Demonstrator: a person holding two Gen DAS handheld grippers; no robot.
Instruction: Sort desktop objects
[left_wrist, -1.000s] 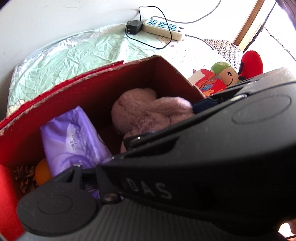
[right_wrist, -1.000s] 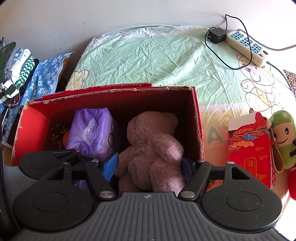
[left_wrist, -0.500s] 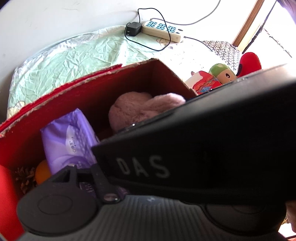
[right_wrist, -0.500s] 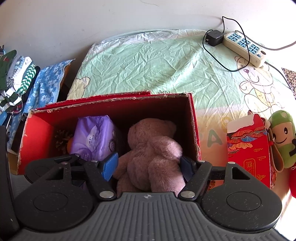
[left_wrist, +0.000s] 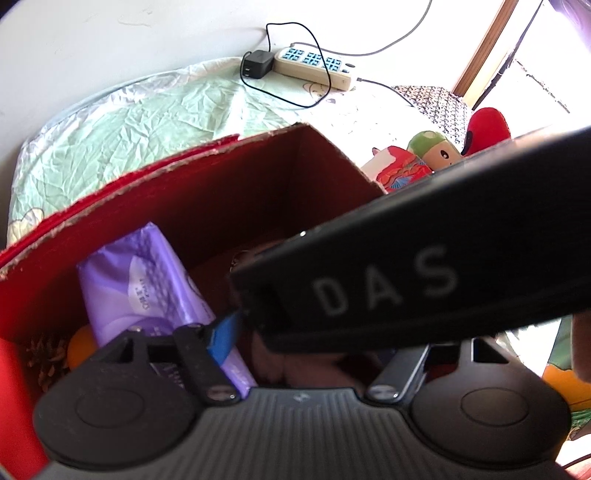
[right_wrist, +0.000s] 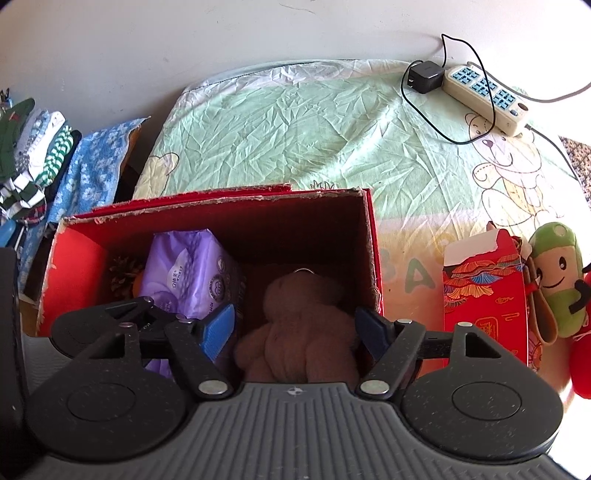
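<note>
A red cardboard box (right_wrist: 221, 197) stands open on the green sheet. Inside lie a purple tissue pack (right_wrist: 184, 273), a pine cone (right_wrist: 123, 273), an orange (right_wrist: 138, 284) and a brown teddy bear (right_wrist: 299, 295). My right gripper (right_wrist: 295, 328) hangs open above the bear, its blue pads clear of the plush. In the left wrist view the right gripper's black body (left_wrist: 424, 280) crosses the picture and hides most of the bear. My left gripper (left_wrist: 314, 354) is over the box (left_wrist: 184, 162) beside the tissue pack (left_wrist: 136, 288), its jaws opening, with only the shadowed bear below them.
Right of the box stand a red patterned carton (right_wrist: 484, 295), a green plush figure (right_wrist: 557, 280) and a red plush (right_wrist: 583, 362). A power strip (right_wrist: 484, 92) with a charger lies at the back. Folded clothes (right_wrist: 33, 155) and a blue towel (right_wrist: 88, 173) sit left of the table.
The bear has dropped from between the right gripper's pads onto the box floor. In the left wrist view the right gripper's body has swung across, and the left fingers have spread.
</note>
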